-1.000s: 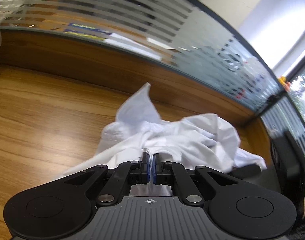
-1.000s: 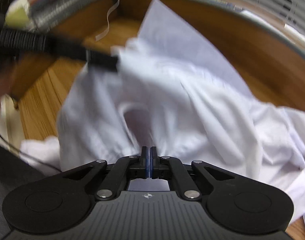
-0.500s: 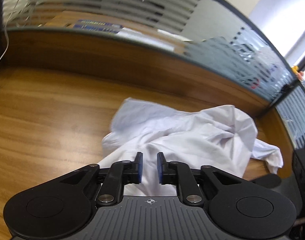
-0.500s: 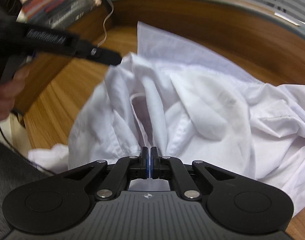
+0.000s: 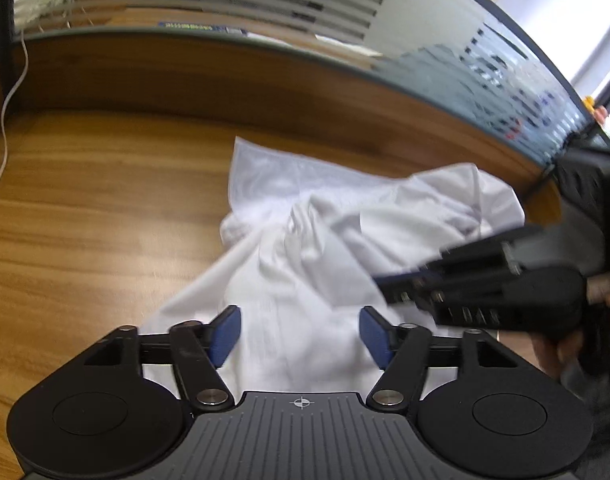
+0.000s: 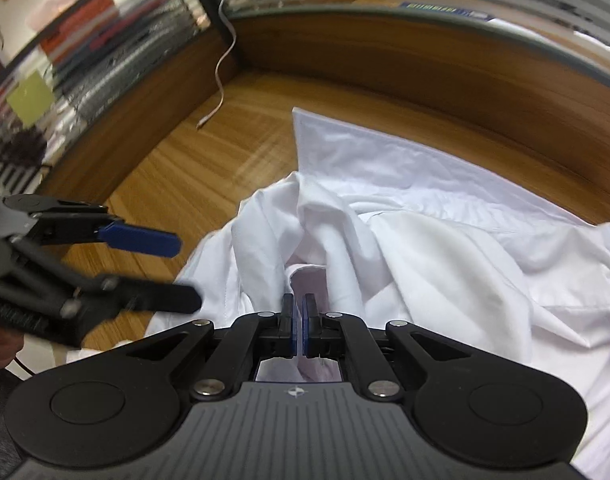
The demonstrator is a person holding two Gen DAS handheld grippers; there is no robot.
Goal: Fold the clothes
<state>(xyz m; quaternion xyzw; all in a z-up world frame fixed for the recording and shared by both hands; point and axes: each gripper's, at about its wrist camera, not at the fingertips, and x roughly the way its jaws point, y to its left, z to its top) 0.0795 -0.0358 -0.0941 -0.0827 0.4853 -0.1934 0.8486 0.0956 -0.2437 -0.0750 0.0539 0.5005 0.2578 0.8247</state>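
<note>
white shirt (image 6: pixel 445 248) pinched in right gripper (image 6: pixel 298 320), left gripper (image 5: pixel 301 336) opening above it

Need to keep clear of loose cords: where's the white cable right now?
In the left wrist view the white cable hangs down the far left corner, its plug lying on the wooden table, left of the white shirt and apart from it.

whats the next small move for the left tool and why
Probably reach for a new hold on the shirt edge and close. The left tool is opening with nothing pinched, cloth only lying beneath, while the right tool is shut on a fold and the shirt lies crumpled on the desk.
</note>
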